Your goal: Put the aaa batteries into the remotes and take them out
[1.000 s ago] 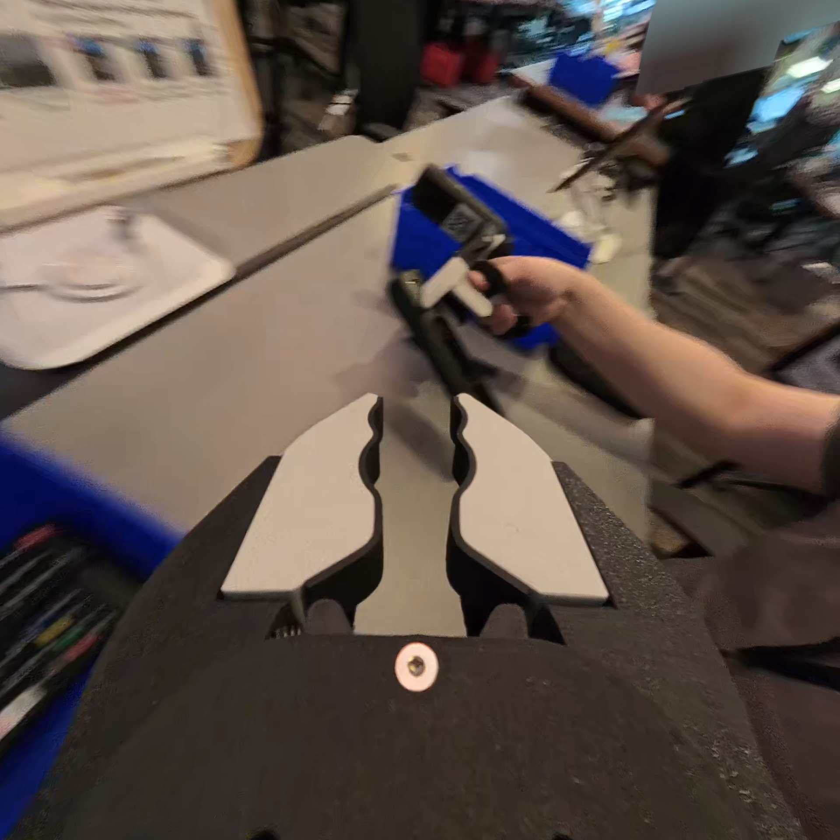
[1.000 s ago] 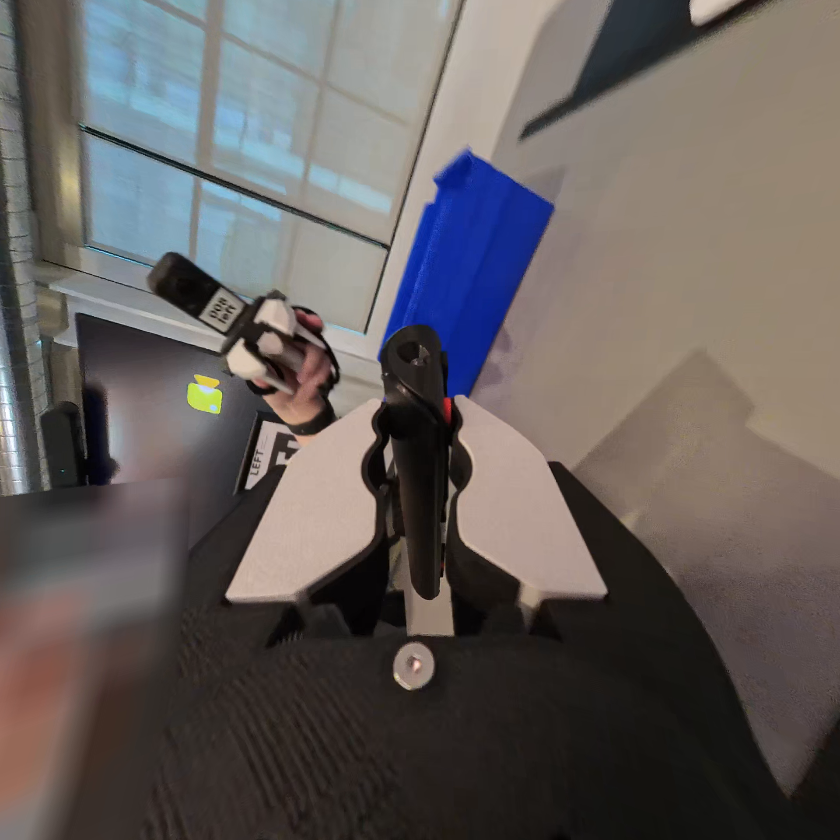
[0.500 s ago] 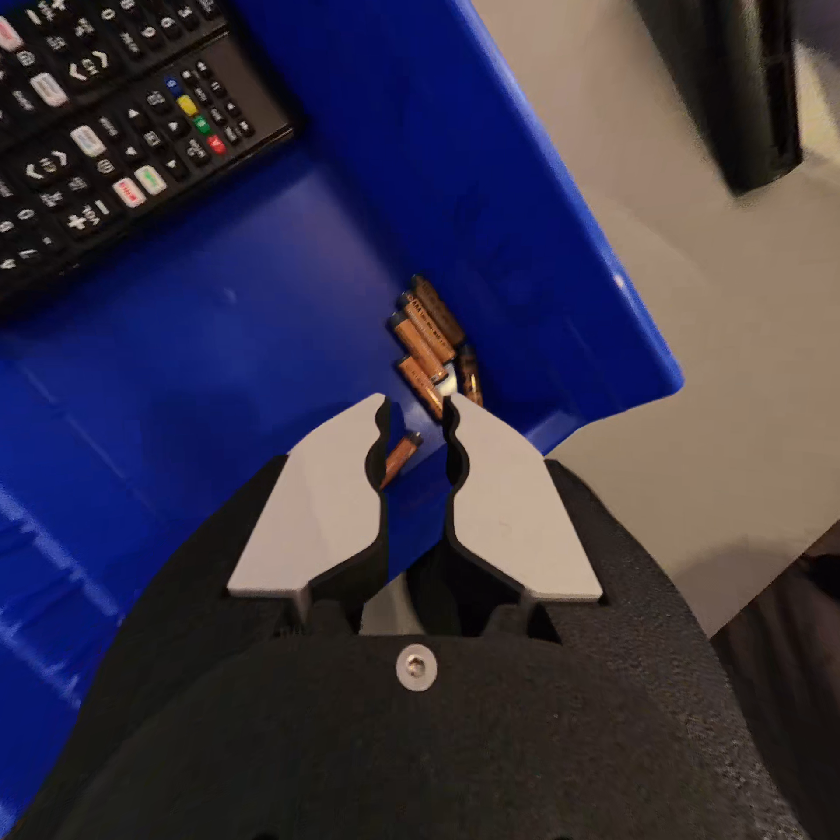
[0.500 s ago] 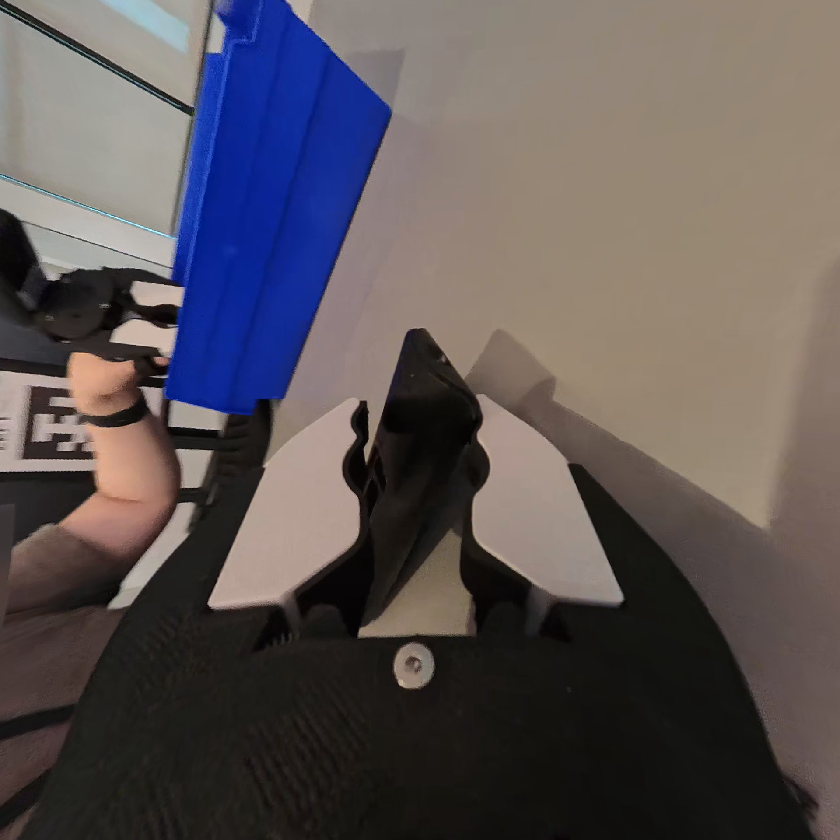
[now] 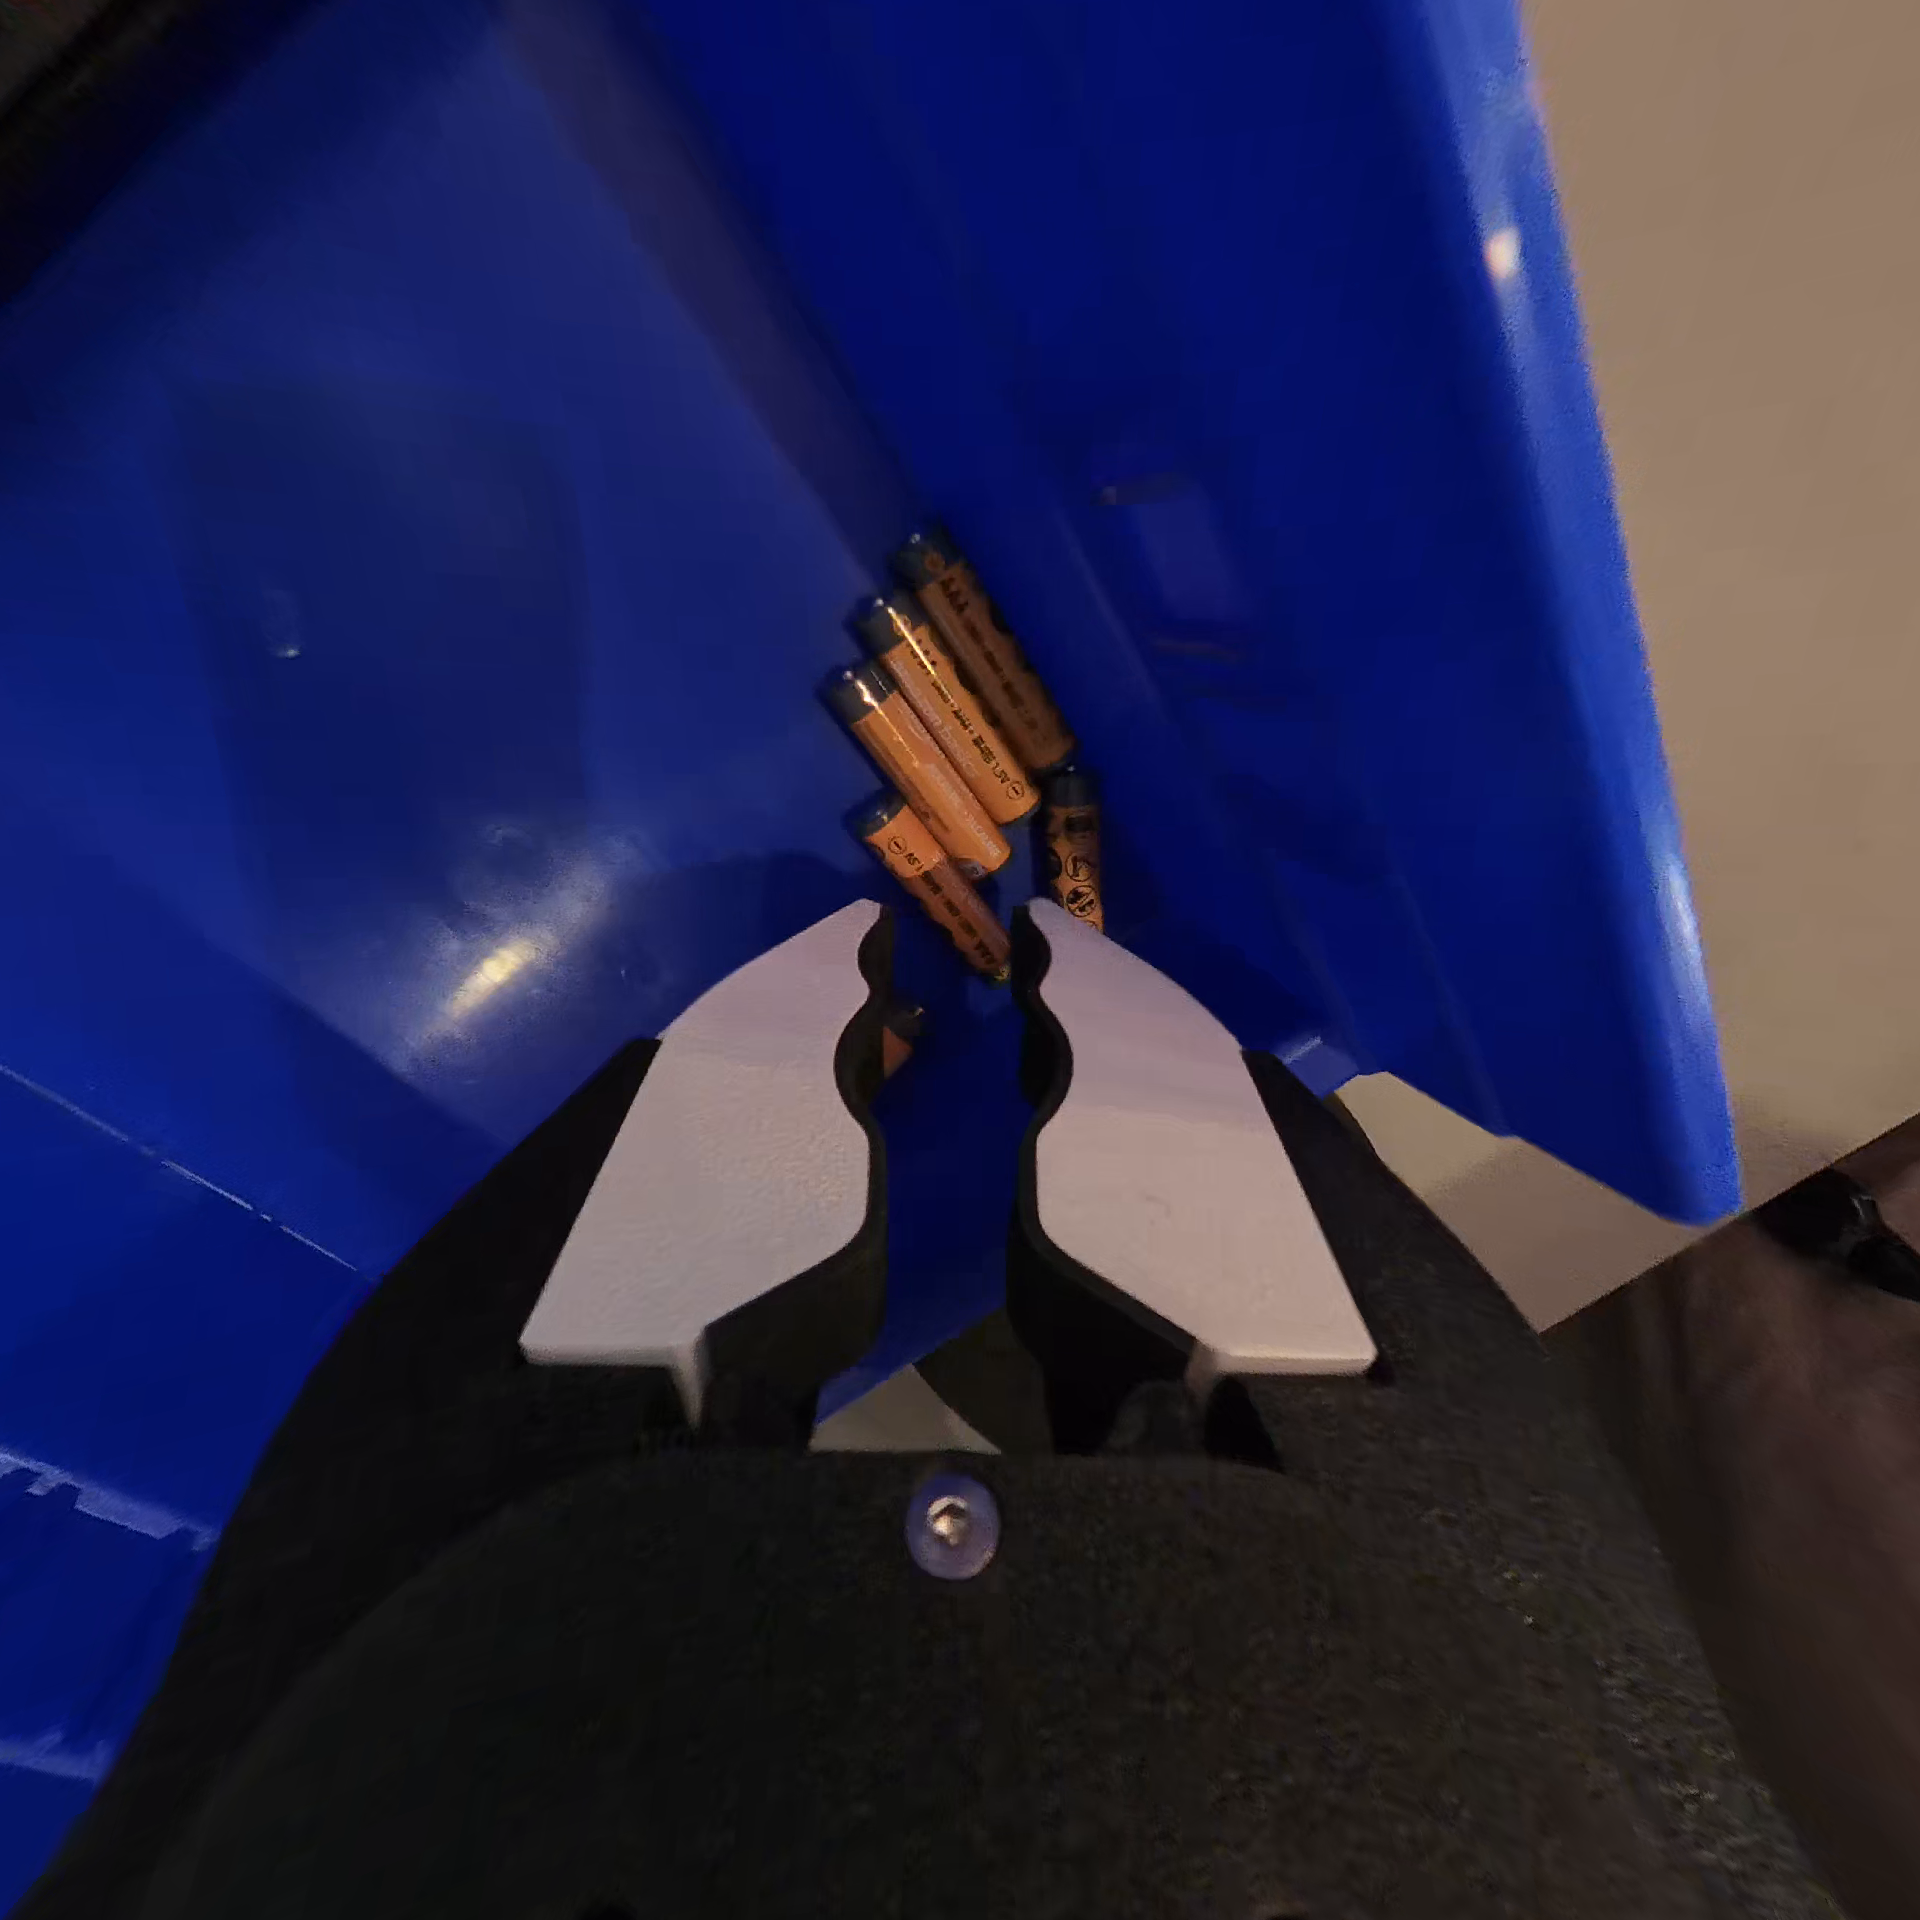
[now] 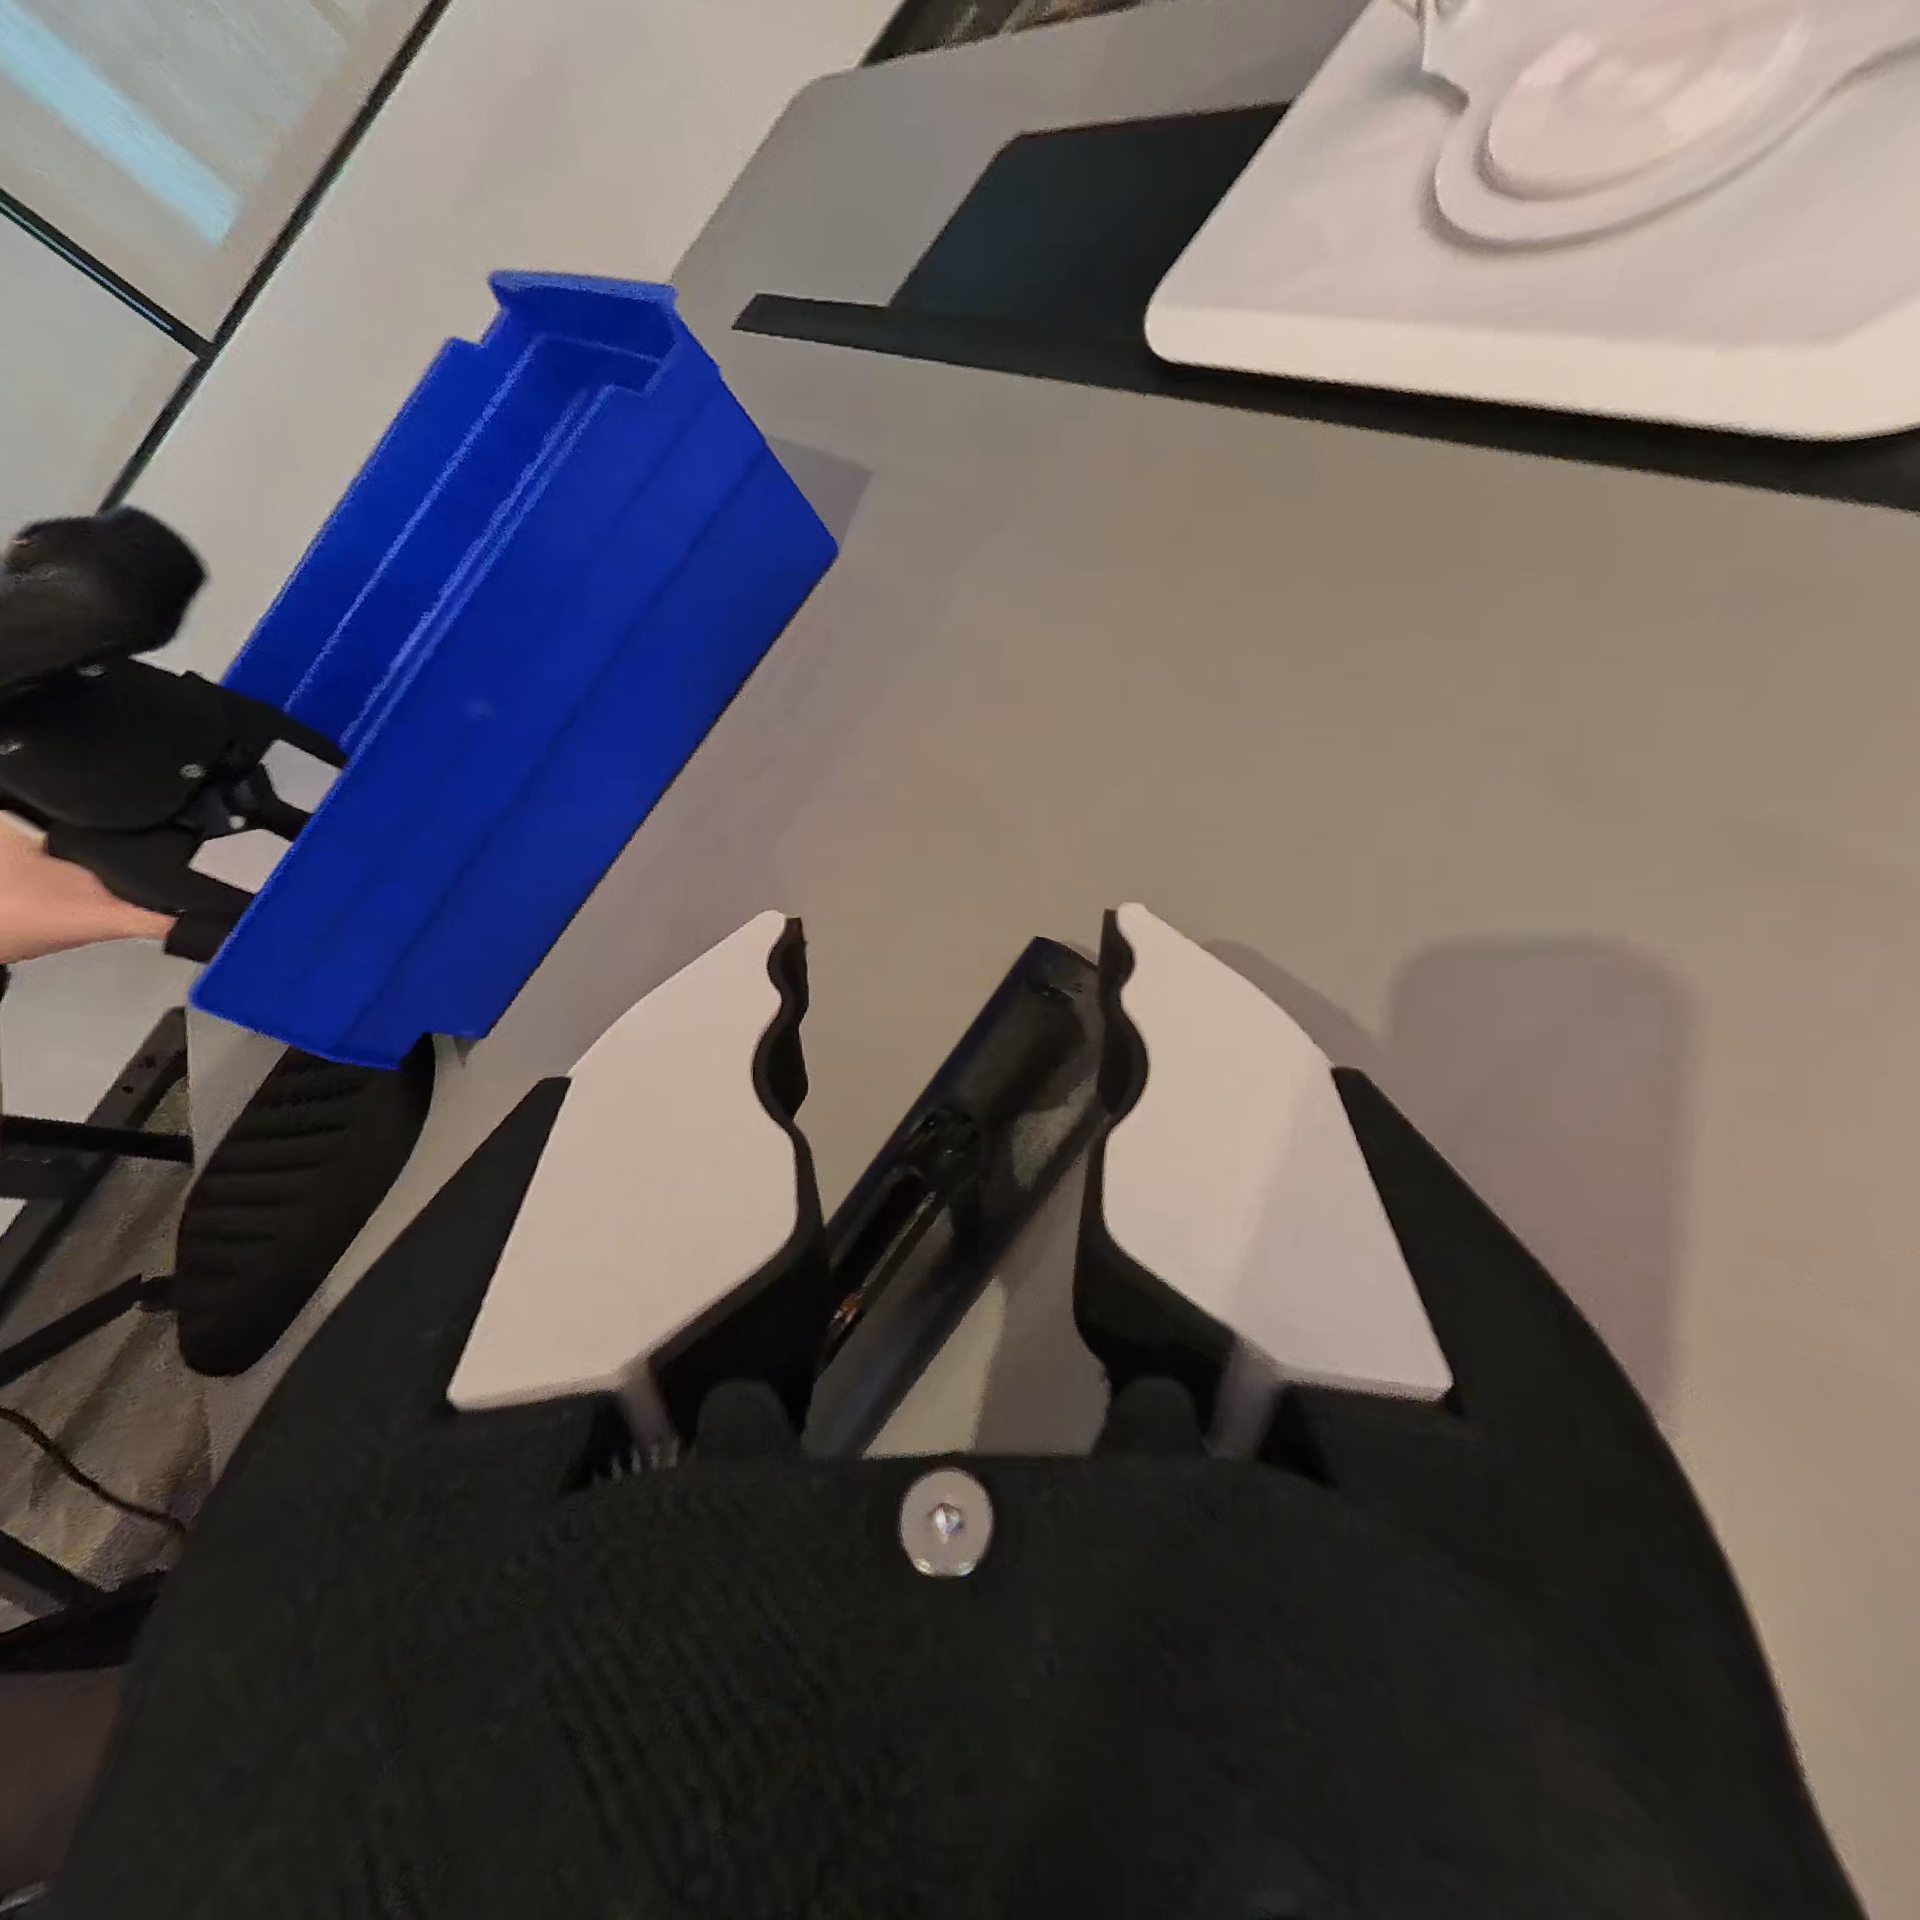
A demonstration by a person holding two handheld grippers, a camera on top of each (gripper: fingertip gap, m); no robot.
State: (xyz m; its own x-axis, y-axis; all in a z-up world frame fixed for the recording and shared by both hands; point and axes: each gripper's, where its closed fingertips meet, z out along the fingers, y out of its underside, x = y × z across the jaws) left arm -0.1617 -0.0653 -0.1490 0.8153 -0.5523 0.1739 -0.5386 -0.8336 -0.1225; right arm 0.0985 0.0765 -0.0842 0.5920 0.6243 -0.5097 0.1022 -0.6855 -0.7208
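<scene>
Several orange AAA batteries point(image 5: 951, 727) lie in a corner of the blue bin point(image 5: 416, 520). My left gripper point(image 5: 951, 925) is inside the bin, jaws a small gap apart, with its tips at the nearest battery point(image 5: 940, 883). Another battery point(image 5: 900, 1036) peeks out from under the left finger. My right gripper point(image 6: 951, 925) is open wide over the grey table point(image 6: 1351, 727). A black remote point(image 6: 966, 1132) lies between its fingers, back up with the battery bay uncovered, resting against the right finger point(image 6: 1226, 1143).
In the right wrist view the blue bin point(image 6: 520, 675) stands at the left, with my left gripper point(image 6: 104, 748) and a hand reaching into it. A white tray point(image 6: 1558, 208) sits at the far right on a dark strip. The table edge and a black chair part point(image 6: 281, 1195) are at the lower left.
My left gripper swung from above the table down into the bin and closed in on the batteries. My right gripper lowered the remote to the table and opened, letting go of it.
</scene>
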